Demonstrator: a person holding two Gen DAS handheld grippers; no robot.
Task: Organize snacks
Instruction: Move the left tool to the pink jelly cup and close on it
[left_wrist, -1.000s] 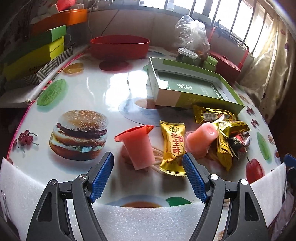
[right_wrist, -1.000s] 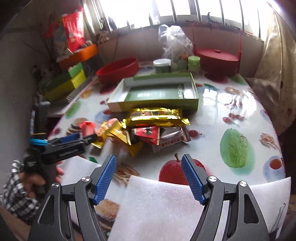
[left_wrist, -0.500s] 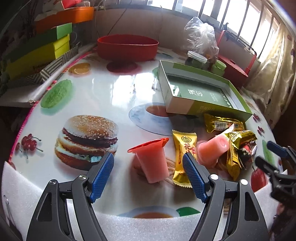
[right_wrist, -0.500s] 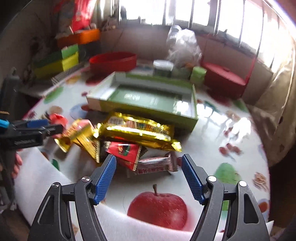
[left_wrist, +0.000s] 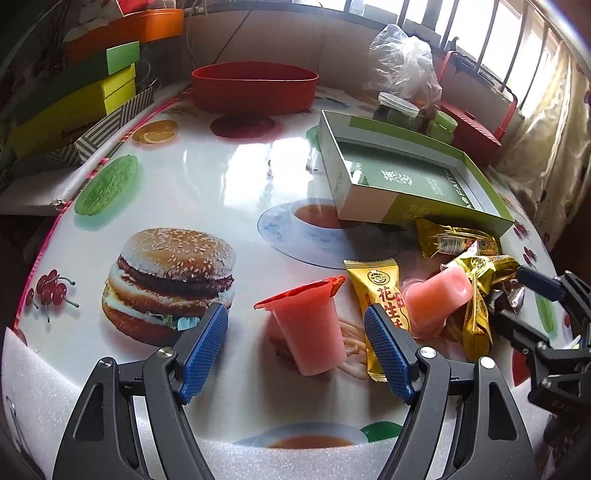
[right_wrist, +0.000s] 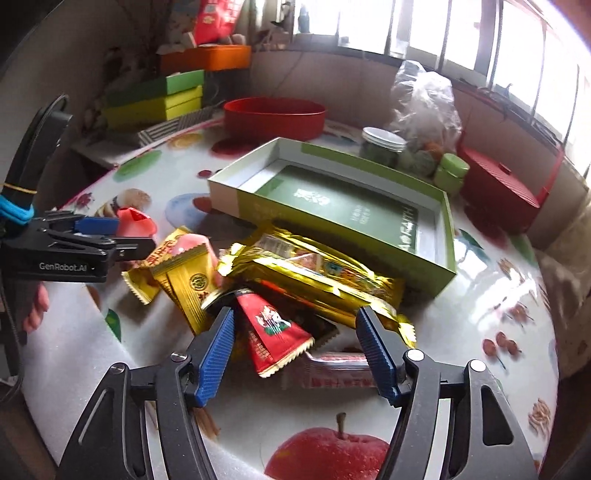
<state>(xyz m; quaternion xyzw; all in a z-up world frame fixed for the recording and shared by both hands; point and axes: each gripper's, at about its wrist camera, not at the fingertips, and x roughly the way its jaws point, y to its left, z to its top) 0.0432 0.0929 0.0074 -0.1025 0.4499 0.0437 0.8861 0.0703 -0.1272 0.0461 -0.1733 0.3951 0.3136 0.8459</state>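
My left gripper is open, and a pink jelly cup stands between its blue pads without touching them. Beside the cup lie a gold candy packet and a second jelly cup on its side. My right gripper hangs low over the snack pile with its jaws closing. A red triangular packet lies between the pads, which do not press on it. A long gold bar rests just beyond, against the open green box. Each gripper shows in the other's view, the left one and the right one.
A red bowl stands at the back, with stacked yellow and green boxes to its left. A plastic bag and jars and a red basket are behind the green box. White foam lines the table's near edge.
My right gripper has come down and forward onto the snack pile, rolled, and narrowed its jaws a little. It now shows at the right of the left wrist view. The left gripper has barely moved.
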